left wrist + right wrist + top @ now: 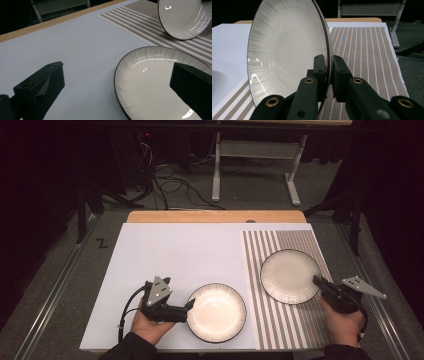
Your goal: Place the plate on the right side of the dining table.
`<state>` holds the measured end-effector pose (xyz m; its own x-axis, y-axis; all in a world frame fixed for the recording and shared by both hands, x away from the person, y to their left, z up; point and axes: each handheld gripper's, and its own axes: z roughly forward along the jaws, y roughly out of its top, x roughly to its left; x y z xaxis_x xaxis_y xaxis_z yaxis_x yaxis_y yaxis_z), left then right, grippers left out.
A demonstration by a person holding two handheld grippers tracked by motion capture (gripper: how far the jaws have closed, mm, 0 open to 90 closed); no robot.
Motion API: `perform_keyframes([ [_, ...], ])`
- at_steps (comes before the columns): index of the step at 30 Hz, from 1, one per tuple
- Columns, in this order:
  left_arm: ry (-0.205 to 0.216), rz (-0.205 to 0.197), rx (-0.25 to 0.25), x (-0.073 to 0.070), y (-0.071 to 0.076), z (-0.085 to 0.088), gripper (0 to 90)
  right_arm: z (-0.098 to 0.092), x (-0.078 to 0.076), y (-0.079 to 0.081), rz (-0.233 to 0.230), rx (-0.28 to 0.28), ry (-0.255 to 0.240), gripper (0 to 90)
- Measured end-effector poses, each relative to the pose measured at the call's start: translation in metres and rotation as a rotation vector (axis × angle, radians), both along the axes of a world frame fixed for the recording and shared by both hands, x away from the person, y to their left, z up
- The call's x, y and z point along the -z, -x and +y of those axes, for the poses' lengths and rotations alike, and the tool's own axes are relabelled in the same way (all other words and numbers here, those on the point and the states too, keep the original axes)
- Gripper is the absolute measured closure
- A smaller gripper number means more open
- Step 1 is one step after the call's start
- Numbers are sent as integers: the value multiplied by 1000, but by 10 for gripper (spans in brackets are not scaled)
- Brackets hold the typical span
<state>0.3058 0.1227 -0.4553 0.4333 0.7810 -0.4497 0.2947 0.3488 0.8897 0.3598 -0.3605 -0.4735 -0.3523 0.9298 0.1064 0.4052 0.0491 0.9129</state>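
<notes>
My right gripper [316,280] has its black jaws pinched on the rim of the far plate [290,276], one jaw inside the bowl, one behind it. In the right gripper view that plate [287,55] stands tilted on edge over the striped mat [367,50], glossy cream ceramic with fine radial ridges fading toward a thin dark rim. The mat is woven, brown and white bands, coarse in texture.

My left gripper [191,305] is spread wide, nothing between the jaws. In the left gripper view one blocky matte jaw sits over the bare white sheet [82,50] and the other over the near plate [150,82]. That plate [216,312] lies flat on the white sheet, round, shallow, the same ridged glaze and dark rim, its right edge close to the mat's edge.

The two plates are apart, with a strip of mat between them. The white sheet [170,255] is smooth and open to the left and beyond the near plate; a wooden table edge [215,216] runs along the far side.
</notes>
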Motion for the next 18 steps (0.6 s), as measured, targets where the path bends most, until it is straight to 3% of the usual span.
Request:
perform_keyframes([
  [5, 86, 24, -26, 20, 11, 14, 18, 1, 0, 0, 12, 14, -8, 845],
  [11, 86, 10, -6, 20, 12, 12, 31, -1, 1, -4, 32, 23, -7, 838],
  [14, 53, 0, 14, 22, 11, 9, 31, -3, 2, -8, 54, 33, -10, 833],
  [18, 45, 14, 44, 24, 11, 6, 31, -4, 4, -11, 81, 48, -12, 825],
])
